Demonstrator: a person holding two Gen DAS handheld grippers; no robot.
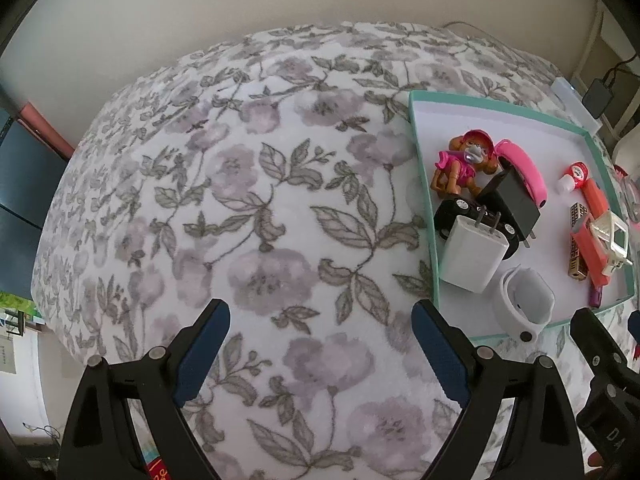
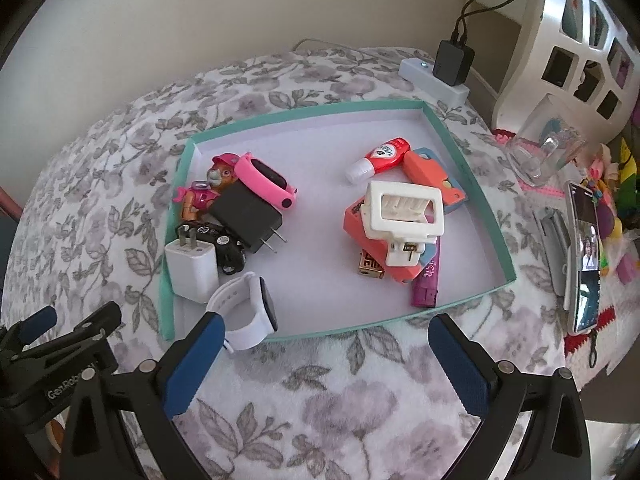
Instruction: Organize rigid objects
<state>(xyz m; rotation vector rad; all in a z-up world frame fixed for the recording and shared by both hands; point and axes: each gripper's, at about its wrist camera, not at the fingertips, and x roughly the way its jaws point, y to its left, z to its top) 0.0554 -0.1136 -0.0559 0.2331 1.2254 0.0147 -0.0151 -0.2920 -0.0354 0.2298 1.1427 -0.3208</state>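
While objects crowd the tray (image 2: pixel 486 204), its centre lies bare.

A shallow teal-rimmed tray (image 2: pixel 472 168) with a white floor fills the middle of the right wrist view. In its left part cluster a pink-clad toy pup figure (image 2: pixel 208 188), a pink watch (image 2: pixel 266 180), a black plug adapter (image 2: pixel 248 216), a black toy car (image 2: pixel 224 244), a white charger (image 2: pixel 190 268) and a white watch (image 2: pixel 250 312) at the lower rim. Right of centre, a white hair clip (image 2: pixel 404 216) lies on an orange case (image 2: pixel 360 224), with a red-and-white tube (image 2: pixel 380 156) above and a purple tube (image 2: pixel 426 288) below.
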